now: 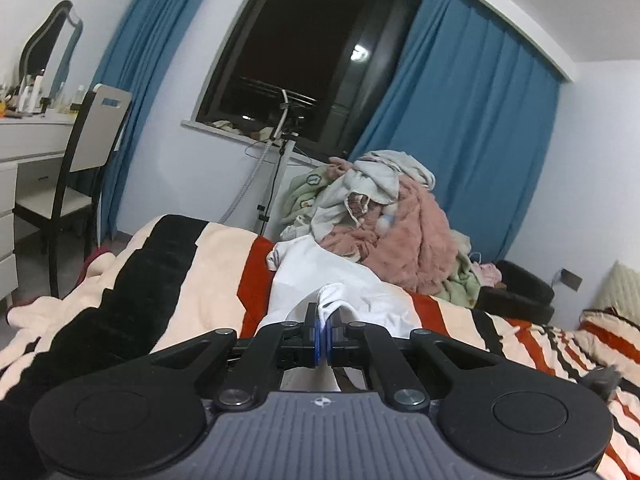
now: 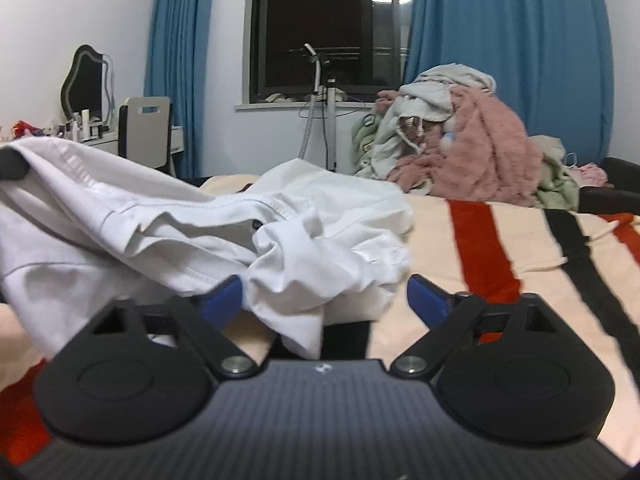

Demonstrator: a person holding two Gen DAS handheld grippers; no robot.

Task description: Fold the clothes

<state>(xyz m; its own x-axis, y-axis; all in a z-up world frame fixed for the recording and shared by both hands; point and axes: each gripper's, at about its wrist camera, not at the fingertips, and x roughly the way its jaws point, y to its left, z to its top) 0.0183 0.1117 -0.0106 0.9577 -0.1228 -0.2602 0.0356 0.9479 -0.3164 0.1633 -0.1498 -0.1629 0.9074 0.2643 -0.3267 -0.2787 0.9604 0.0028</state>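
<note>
Bed: we work over a striped blanket (image 2: 500, 240) in cream, red and black, which covers the whole surface
Laundry heap: a pile of unfolded clothes (image 1: 400, 216), pink, green and grey, sits at the far side under the blue curtain (image 1: 472, 92), well apart from us
White garment: the piece in hand (image 2: 168, 232) lies crumpled on the blanket between us and the heap, 1 end lifted to the left in the right wrist view
Left gripper: our left gripper (image 1: 322, 330) is clamped tight on a pinch of the white cloth
Right gripper: our right gripper (image 2: 324, 300) stands wide, a bunched edge of the garment between the blue pads (image 2: 426, 300) but not pressed by them
Progress: we judge it early; no neat fold shows on this garment and the heap is untouched
Open room: bare blanket to the right of the garment gives space to spread it flat
Edges: the bed drops off on the left toward the chair (image 1: 80, 168) and dresser, so we would keep the cloth inboard
</note>
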